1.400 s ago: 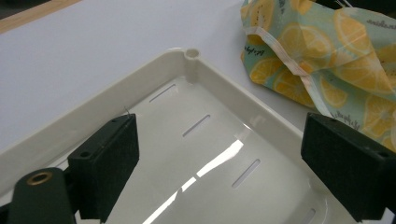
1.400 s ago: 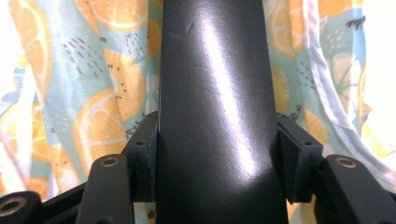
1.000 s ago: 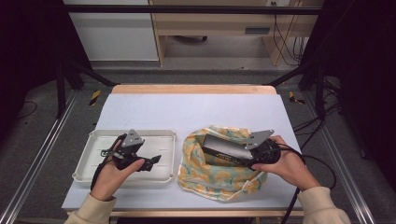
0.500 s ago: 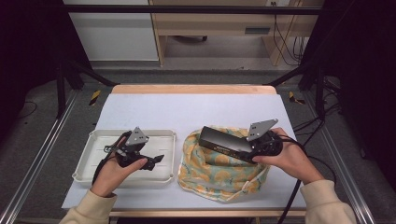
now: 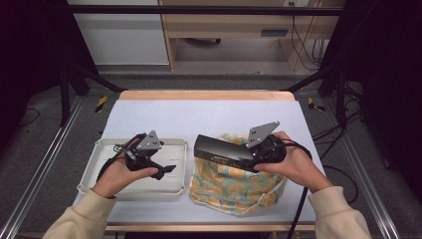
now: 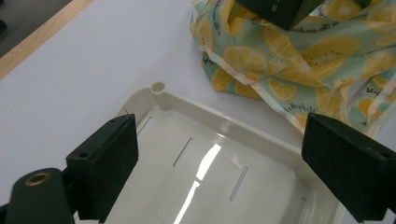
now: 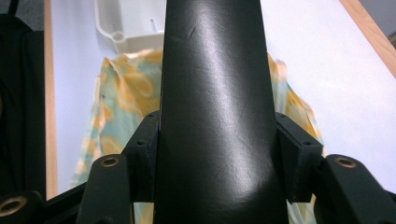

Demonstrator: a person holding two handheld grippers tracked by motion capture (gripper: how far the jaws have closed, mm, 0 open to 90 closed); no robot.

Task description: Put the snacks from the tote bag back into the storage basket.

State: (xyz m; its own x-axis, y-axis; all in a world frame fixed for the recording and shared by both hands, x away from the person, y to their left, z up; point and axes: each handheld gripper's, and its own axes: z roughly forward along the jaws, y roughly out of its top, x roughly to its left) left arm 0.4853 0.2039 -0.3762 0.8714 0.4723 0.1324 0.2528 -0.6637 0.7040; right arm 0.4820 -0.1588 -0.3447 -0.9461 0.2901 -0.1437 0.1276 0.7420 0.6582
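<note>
Black rectangular box (image 5: 224, 151), clamped lengthwise in our right hand-held gripper (image 5: 256, 158), hangs above the lemon-print cloth bag (image 5: 234, 184) while our left hand-held gripper (image 5: 164, 171) waits wide-jawed over the cream plastic tray (image 5: 99, 174), seemingly its destination.

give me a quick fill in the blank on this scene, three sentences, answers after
1. The right gripper is shut on a long ____ box.
2. The box is held above a cloth bag printed with ____ slices.
3. The left gripper hovers with its jaws open over the white ____.

Missing words: black; lemon; tray
</note>
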